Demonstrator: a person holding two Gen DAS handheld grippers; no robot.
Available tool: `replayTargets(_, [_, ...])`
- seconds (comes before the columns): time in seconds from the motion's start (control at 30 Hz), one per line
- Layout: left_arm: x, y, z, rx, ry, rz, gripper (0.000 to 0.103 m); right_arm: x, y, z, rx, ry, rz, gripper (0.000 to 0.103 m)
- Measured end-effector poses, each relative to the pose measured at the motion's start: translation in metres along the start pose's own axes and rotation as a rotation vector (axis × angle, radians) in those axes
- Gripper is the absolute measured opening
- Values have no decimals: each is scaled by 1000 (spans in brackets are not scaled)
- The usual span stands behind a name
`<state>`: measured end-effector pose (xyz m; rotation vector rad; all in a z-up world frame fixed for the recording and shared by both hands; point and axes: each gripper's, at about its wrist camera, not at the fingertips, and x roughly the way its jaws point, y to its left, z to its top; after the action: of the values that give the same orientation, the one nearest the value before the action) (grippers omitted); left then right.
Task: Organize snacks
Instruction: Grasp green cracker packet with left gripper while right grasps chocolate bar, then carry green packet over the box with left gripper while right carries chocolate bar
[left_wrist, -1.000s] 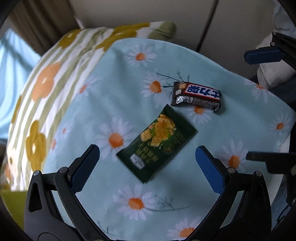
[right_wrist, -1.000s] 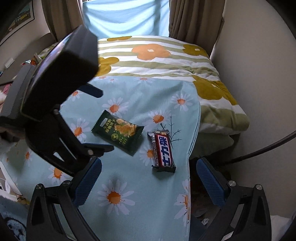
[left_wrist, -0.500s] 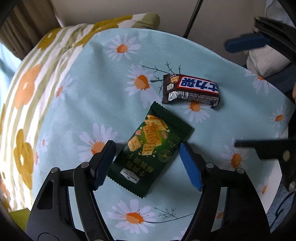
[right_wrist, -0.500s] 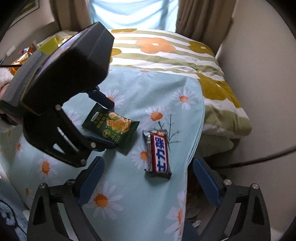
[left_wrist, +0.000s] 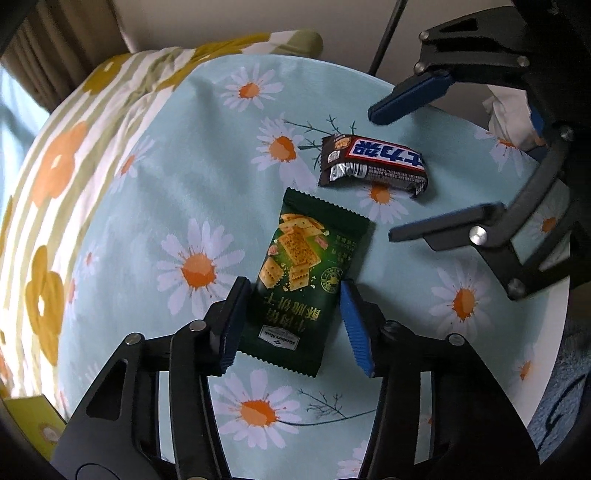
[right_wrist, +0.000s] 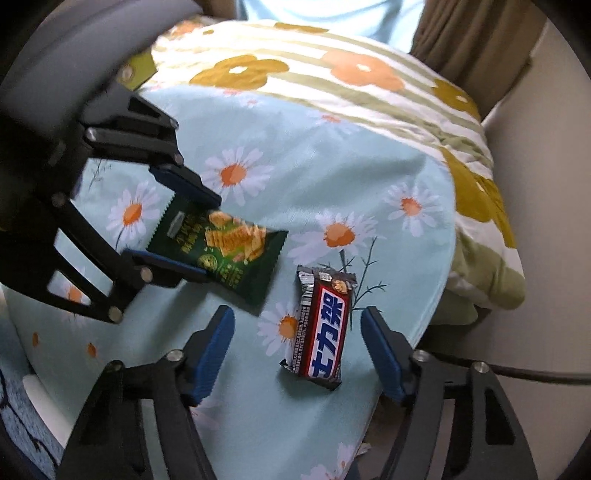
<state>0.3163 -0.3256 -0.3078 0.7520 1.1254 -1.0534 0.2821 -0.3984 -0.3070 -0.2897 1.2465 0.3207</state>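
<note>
A dark green cracker packet (left_wrist: 301, 273) lies on the daisy-print cloth (left_wrist: 177, 184); it also shows in the right wrist view (right_wrist: 225, 251). My left gripper (left_wrist: 291, 325) straddles the packet's near end, its blue pads (left_wrist: 232, 325) close beside both edges, still slightly apart. A brown chocolate bar (left_wrist: 373, 164) with a red-blue label lies just beyond. My right gripper (right_wrist: 297, 354) is open, with the bar (right_wrist: 323, 328) between its fingers, untouched. The right gripper also shows in the left wrist view (left_wrist: 443, 158).
The cloth covers a small round table (left_wrist: 546, 354). A striped flower-print quilt (right_wrist: 354, 85) lies on a bed behind it. A wall and brown curtains (right_wrist: 465, 37) stand beyond. A black cable (right_wrist: 535, 374) runs off to the right.
My left gripper has moved forward over the green packet and narrowed from wide open to nearly touching its edges. My right gripper has moved down around the chocolate bar.
</note>
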Motion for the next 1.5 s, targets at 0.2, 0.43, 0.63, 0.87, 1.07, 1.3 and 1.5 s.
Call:
replayTargets(0.2, [-4, 3, -9, -42, 12, 1, 45, 14, 0, 3, -36, 86, 4, 59])
replayTargets(0.43, [0, 1, 1, -24, 39, 23, 53, 20, -12, 6, -14, 129, 19, 50])
replayTargets(0.63, [3, 3, 7, -16, 23, 13, 56, 23, -15, 9, 31, 135, 69, 43])
replayTargets(0.87, [-1, -1, 2, -37, 13, 11, 42, 18, -12, 10, 73, 97, 35, 26])
replayTargets(1.07, [-23, 0, -9, -109, -42, 4, 42, 0, -14, 10, 138, 30, 80, 26])
replayTargets(1.3, [-58, 11, -19, -250, -118, 7, 42, -34, -9, 20, 163, -51, 107, 26])
replayTargets(1.5, [-116, 27, -32, -397, -227, 56, 42, -80, 6, 38, 135, -139, 97, 26])
